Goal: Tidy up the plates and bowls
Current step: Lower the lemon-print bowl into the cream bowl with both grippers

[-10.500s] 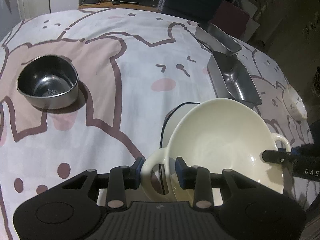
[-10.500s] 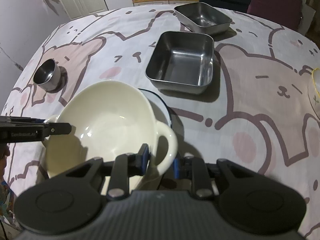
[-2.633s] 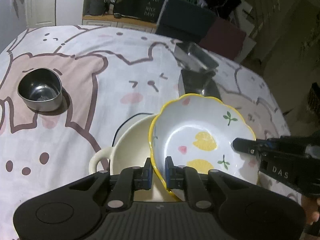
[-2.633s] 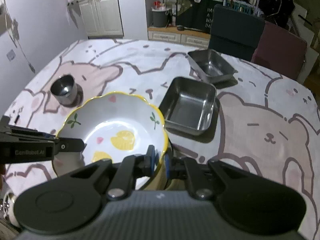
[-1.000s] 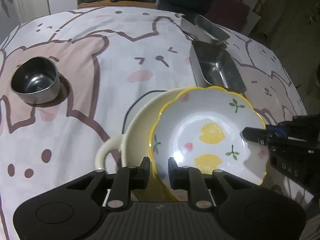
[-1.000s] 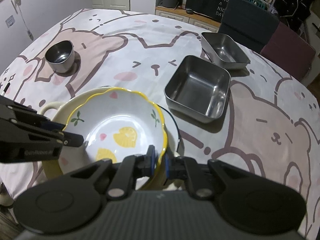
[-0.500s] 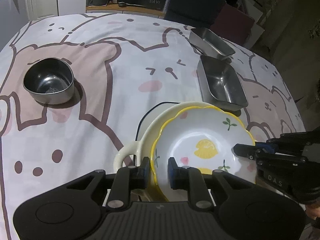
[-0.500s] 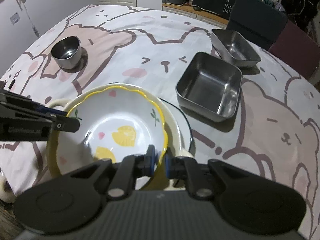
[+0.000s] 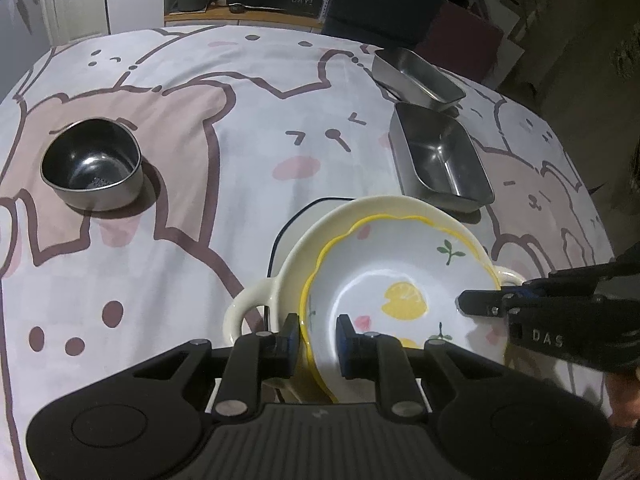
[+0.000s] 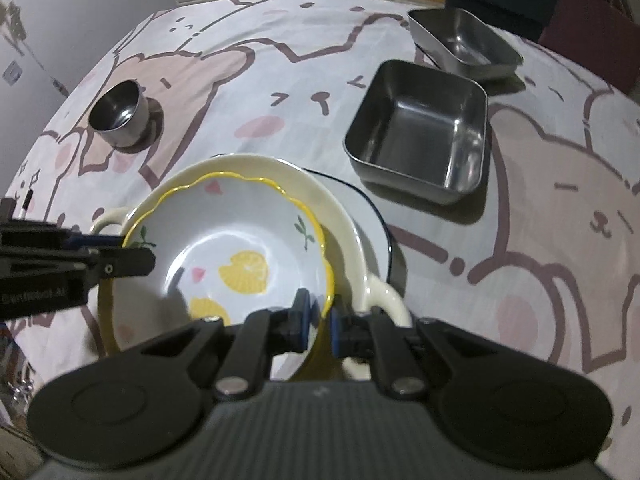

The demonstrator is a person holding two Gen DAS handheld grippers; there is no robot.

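A white lemon-patterned bowl [image 9: 400,280] with a wavy yellow rim sits nested inside a cream two-handled bowl [image 9: 288,272], which rests on a dark-rimmed white plate [image 9: 304,210]. My left gripper [image 9: 318,334] straddles the lemon bowl's near rim with its jaws parted, a gap showing each side of the rim. In the right wrist view my right gripper [image 10: 318,322] straddles the opposite rim of the lemon bowl [image 10: 240,248], jaws slightly apart. The cream bowl [image 10: 344,216] and the plate [image 10: 380,220] show there too.
A round steel bowl [image 9: 92,164] stands at the left on the bear-print tablecloth. Two rectangular steel trays [image 9: 440,160] [image 9: 416,76] lie at the back right, also in the right wrist view [image 10: 420,128] [image 10: 464,44]. Chairs and cabinets stand beyond the table.
The lemon bowl has come down from the air into the cream bowl. Both grippers' jaws have parted a little around its rim.
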